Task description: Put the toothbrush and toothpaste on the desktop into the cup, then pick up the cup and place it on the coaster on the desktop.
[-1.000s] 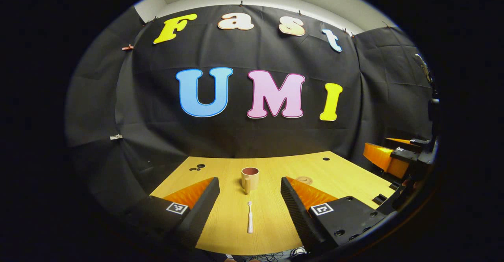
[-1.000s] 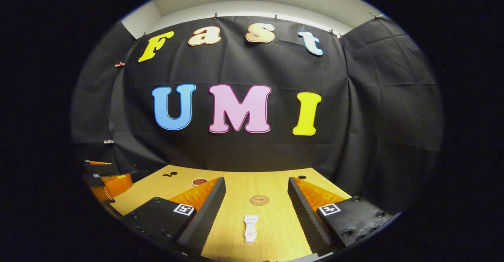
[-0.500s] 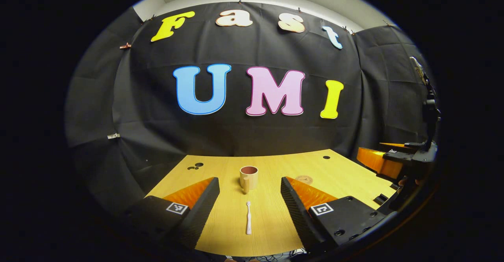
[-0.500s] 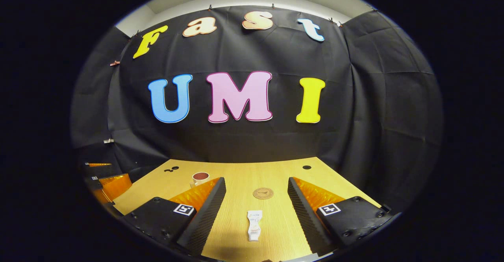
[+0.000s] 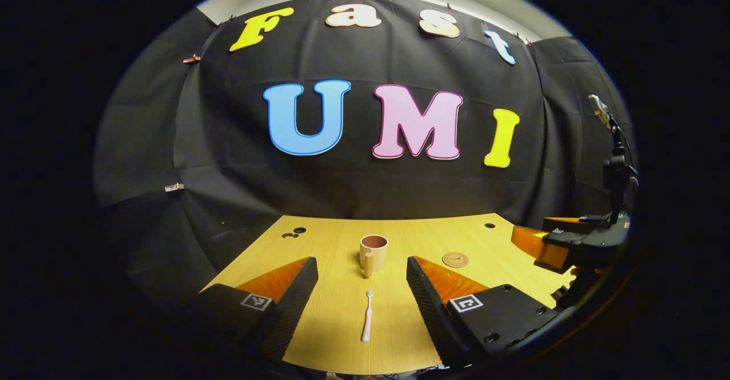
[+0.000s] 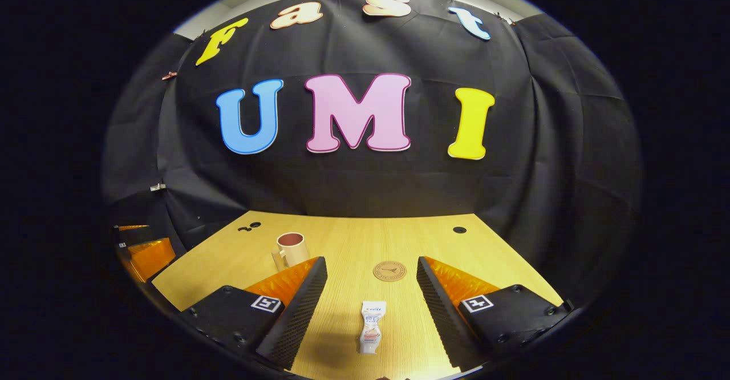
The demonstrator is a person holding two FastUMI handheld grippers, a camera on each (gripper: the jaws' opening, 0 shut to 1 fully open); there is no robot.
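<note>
A white toothbrush (image 5: pixel 368 323) lies on the wooden desktop (image 5: pixel 336 243), between the fingers of my open left gripper (image 5: pixel 362 306). Beyond it stands a beige cup (image 5: pixel 373 251) with a dark red inside, handle toward me. A round brown coaster (image 5: pixel 455 259) lies to the cup's right. In the right gripper view a small white toothpaste tube (image 6: pixel 371 326) lies between the fingers of my open right gripper (image 6: pixel 370 306). The coaster (image 6: pixel 390 270) is just past the tube and the cup (image 6: pixel 291 248) stands to the left. Both grippers hover above the desk, holding nothing.
Small dark holes mark the desktop near its far edge (image 5: pixel 298 231) (image 6: pixel 459 230). The right gripper (image 5: pixel 564 237) shows at the right rim of the left gripper view, and the left gripper (image 6: pixel 140 251) at the left rim of the right gripper view. Black cloth backs the desk.
Both grippers have moved forward over the desk and tilted down a little. The cup, coaster, toothbrush and toothpaste appear nearer. No object has moved; both grippers stay open.
</note>
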